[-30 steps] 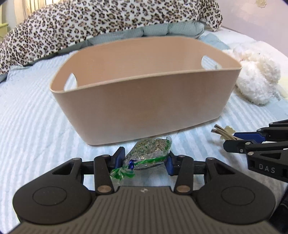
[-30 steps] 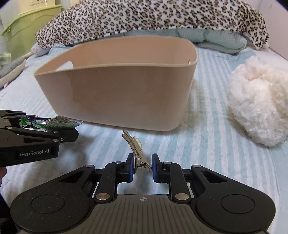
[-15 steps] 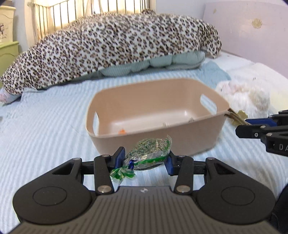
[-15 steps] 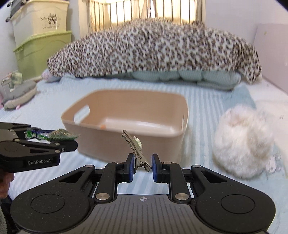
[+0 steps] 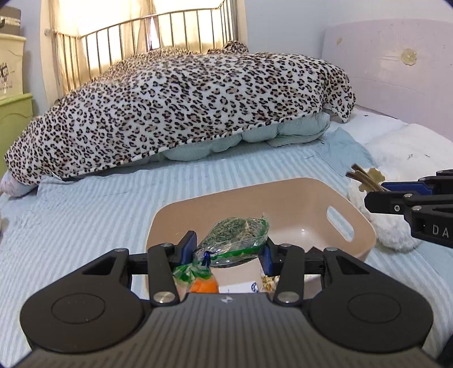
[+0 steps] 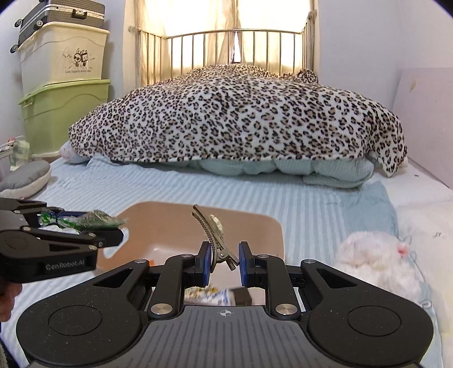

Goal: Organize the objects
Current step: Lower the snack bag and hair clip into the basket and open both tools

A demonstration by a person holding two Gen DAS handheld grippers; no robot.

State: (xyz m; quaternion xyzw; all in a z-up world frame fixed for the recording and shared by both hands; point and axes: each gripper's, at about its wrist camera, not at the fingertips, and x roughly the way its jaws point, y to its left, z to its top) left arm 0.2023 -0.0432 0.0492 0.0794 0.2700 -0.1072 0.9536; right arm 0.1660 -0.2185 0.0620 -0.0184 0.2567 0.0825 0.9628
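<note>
Holding above beige bin [image 5: 365, 229] on bed | left tongs [image 5: 228, 249] clamp herb packet [image 5: 237, 235] | right tongs [image 6: 225, 260] pinch hair clip [image 6: 211, 232] off-centre | risk: clip pivots, drops outside rim; packet's slick film slips

place: home bedroom | bed: striped pale-blue sheet [image 6: 254, 192] under a leopard-print blanket [image 6: 240, 113] over a teal quilt [image 6: 325, 169] | frame: metal-bar headboard [image 6: 226, 48] against a curtained, backlit window | storage: stacked plastic bins [image 6: 62, 85] with a suitcase [image 6: 59, 14] on top | also: fluffy white plush toy [image 6: 379, 257]
</note>
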